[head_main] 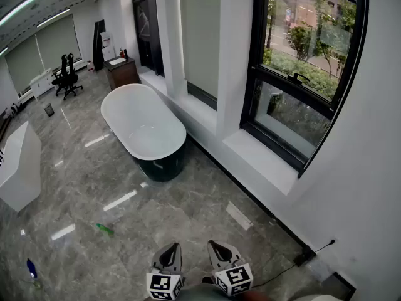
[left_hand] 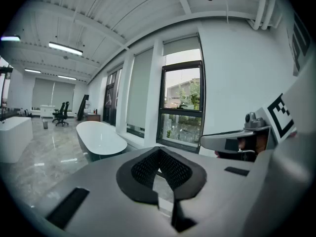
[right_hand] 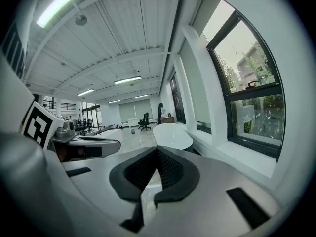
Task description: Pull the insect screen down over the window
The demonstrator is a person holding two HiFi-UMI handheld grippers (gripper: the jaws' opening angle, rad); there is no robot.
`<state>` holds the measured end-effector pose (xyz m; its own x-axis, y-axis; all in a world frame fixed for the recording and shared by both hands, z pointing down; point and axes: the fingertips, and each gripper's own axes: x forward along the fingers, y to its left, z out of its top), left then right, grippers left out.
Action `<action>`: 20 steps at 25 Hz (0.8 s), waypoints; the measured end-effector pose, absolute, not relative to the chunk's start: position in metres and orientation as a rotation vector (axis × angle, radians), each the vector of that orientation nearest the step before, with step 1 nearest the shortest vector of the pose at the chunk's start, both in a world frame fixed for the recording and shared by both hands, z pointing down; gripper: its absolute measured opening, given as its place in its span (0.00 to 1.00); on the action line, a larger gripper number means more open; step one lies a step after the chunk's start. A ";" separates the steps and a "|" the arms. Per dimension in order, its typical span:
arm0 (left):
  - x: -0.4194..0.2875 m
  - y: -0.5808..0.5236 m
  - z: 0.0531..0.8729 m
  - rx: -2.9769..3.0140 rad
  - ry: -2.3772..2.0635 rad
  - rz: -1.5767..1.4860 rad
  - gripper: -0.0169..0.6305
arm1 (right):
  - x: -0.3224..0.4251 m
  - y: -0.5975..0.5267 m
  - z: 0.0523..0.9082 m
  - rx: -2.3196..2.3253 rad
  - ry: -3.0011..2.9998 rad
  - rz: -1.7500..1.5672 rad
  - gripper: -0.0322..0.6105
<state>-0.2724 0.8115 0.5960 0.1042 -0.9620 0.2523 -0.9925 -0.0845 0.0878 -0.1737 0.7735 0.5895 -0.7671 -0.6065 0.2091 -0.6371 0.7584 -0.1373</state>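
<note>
The black-framed window stands at the upper right of the head view, above a white sill; trees and a street show through its glass. No insect screen shows drawn over the glass. A small black handle sits on the middle rail. My left gripper and right gripper hang side by side at the bottom of the head view, far from the window. Both are shut with nothing between the pads. The left gripper points toward the window. The right gripper has the window off to its right.
A white oval bathtub stands on the marble floor left of the window wall. A green bottle and a blue bottle lie on the floor. A white counter is at the left, a cable and socket by the right wall.
</note>
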 end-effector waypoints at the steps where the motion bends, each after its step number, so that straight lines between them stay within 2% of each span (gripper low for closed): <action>1: -0.271 0.810 0.595 2.150 -1.947 0.189 0.05 | -0.172 0.772 0.589 1.002 -2.801 0.302 0.05; 20: -0.282 0.803 0.596 2.061 -2.041 0.172 0.05 | -0.152 0.763 0.589 1.070 -2.807 0.384 0.05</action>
